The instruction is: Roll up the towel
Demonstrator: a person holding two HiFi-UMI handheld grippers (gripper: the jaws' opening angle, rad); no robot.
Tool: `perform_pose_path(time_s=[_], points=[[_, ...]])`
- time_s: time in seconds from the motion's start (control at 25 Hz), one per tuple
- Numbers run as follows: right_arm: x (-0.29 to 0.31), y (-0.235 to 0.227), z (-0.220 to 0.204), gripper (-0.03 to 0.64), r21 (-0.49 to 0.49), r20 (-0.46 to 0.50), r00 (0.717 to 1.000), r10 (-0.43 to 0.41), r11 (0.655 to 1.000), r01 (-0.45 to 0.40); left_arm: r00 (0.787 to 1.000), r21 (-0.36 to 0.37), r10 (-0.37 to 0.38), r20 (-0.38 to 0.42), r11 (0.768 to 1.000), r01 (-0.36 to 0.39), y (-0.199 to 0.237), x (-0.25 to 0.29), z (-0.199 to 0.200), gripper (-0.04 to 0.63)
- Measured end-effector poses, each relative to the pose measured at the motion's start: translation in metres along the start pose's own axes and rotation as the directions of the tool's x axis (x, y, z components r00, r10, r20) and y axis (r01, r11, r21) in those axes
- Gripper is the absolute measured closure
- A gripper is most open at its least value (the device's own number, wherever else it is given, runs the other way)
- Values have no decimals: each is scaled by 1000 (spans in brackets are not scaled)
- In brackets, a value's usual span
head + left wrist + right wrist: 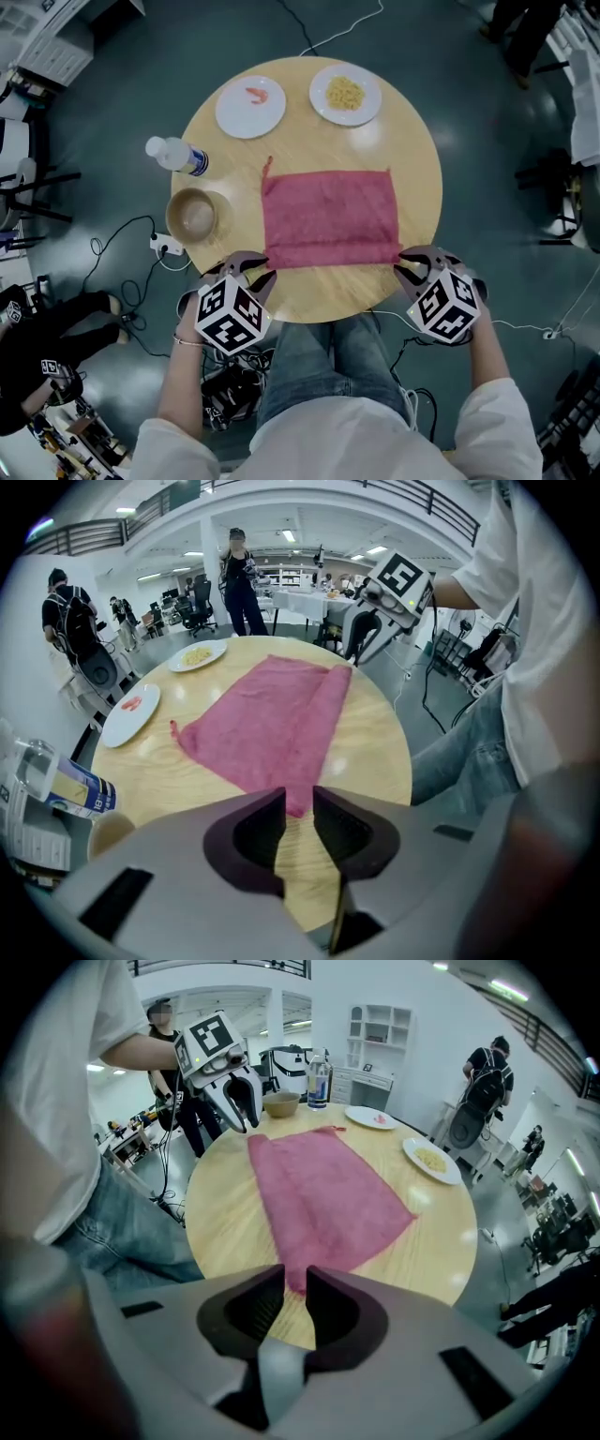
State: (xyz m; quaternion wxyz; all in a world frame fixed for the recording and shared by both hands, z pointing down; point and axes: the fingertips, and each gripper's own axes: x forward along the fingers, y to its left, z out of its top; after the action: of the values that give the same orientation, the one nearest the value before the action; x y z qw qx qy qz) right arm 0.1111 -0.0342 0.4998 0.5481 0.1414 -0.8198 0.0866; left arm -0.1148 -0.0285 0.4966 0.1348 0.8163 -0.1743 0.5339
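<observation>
My left gripper (255, 270) holds its jaws a little apart by the near left corner of the pink towel (328, 217). The towel lies on the round worktop (417, 169), its near edge maybe folded over. My right gripper (412, 269) has its jaws a little apart too, by the right corner.

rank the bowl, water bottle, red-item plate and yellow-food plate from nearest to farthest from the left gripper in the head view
1. bowl, just up-left of the left gripper
2. water bottle, lying farther up on the left
3. plate with the red item, far side, left
4. plate with yellow food, far side, right
</observation>
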Motion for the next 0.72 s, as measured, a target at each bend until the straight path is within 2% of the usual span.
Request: perform_pose_path(time_s=[0.28,0.72], points=[[10,15,-9,541,-38,-18,1000,-2,999,1,1000,44,4,-13,999,-3,-20,14,-6,503],[24,11,-11,543,-93,-48,998,-29,995,24,999,81,41,-26,996,-38,-13,28,-8,503]])
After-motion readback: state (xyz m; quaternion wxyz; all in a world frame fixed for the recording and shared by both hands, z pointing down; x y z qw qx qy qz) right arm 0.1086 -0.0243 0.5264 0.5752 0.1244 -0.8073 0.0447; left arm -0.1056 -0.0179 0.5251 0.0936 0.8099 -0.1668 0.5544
